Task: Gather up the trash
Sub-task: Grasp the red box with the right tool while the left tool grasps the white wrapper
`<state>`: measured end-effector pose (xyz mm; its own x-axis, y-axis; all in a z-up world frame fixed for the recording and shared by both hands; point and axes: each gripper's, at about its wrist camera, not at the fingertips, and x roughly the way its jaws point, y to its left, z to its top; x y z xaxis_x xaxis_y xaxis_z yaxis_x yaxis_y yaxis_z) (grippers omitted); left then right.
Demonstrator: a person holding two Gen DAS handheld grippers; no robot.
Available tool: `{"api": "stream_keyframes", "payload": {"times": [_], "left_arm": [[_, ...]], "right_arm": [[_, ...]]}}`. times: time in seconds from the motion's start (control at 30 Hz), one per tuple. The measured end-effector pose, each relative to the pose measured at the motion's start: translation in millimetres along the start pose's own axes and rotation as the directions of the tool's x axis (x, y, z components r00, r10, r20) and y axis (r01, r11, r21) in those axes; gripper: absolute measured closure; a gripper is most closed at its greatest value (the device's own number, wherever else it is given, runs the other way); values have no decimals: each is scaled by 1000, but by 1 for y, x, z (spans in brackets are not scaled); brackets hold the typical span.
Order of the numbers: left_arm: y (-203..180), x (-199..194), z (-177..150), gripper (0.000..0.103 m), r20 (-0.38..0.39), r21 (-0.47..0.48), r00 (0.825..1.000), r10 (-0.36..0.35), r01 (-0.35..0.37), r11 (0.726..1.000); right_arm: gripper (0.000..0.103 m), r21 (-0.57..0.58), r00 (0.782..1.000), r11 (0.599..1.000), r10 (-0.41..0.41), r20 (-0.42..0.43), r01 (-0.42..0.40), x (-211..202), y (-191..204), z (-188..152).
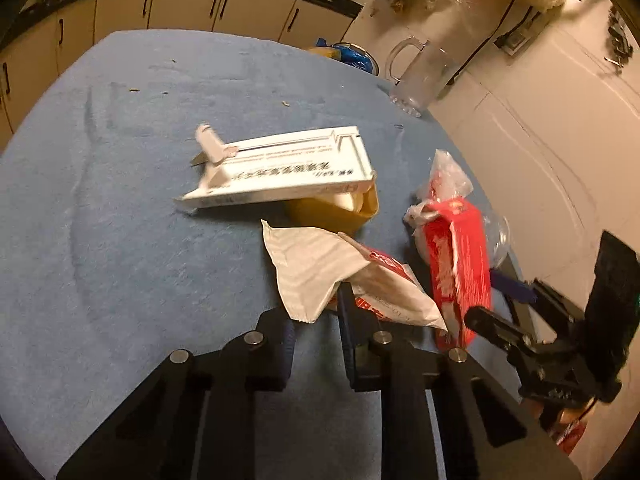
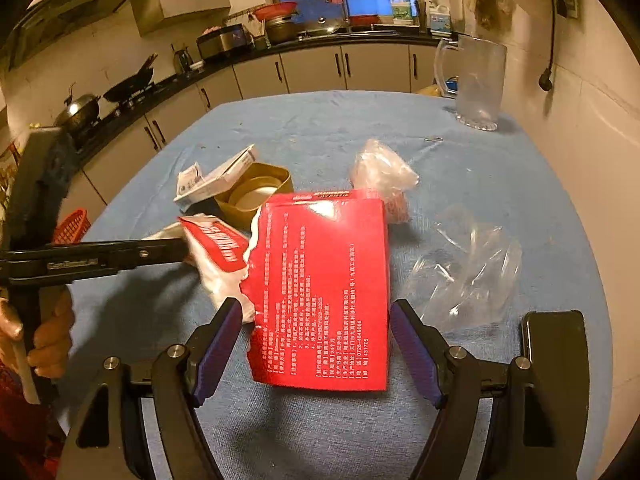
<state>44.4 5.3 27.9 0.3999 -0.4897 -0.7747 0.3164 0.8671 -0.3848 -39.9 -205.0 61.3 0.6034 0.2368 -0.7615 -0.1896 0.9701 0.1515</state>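
Partly hidden white wrapper [image 1: 320, 268]: left fingers [image 1: 316, 320] clenched on it | right fingers [image 2: 320, 344] released

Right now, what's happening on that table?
A person is clearing litter off a blue-covered table with two handheld grippers. The left gripper is pinched on a white and red paper wrapper. The right gripper stands open around a torn red carton, pads not yet touching it. Still lying loose: a white box resting on a gold tin, a crumpled clear plastic bag and a pink-tinted bag.
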Motion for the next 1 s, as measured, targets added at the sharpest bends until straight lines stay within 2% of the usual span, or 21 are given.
{"api": "stream_keyframes", "payload": {"times": [0.1, 0.27, 0.33, 0.4, 0.7, 0.83, 1.0], "left_arm": [[8, -19, -16, 84, 26, 22, 999, 32, -33, 999], [28, -52, -43, 84, 55, 12, 997, 49, -50, 999], [32, -62, -50, 84, 65, 19, 997, 47, -49, 999], [36, -69, -56, 84, 83, 31, 995, 64, -67, 997], [47, -84, -64, 84, 111, 19, 993, 37, -39, 999], [46, -92, -65, 84, 132, 19, 991, 32, -34, 999], [49, -106, -69, 84, 162, 17, 986, 46, -50, 999]], "right_arm": [[19, -18, 1000, 1000, -13, -10, 12, 4, 7, -2], [19, -27, 998, 999, -44, -35, 43, 13, 16, -2], [22, -25, 998, 998, -51, -36, 50, 15, 19, -3], [24, -18, 999, 999, -35, -28, 35, 14, 21, -4], [25, -11, 1000, 1000, 19, 19, -18, -10, 42, -8], [25, -7, 997, 998, 67, 25, -67, -15, 49, -7], [25, -8, 995, 995, 97, 28, -97, -16, 60, -5]]}}
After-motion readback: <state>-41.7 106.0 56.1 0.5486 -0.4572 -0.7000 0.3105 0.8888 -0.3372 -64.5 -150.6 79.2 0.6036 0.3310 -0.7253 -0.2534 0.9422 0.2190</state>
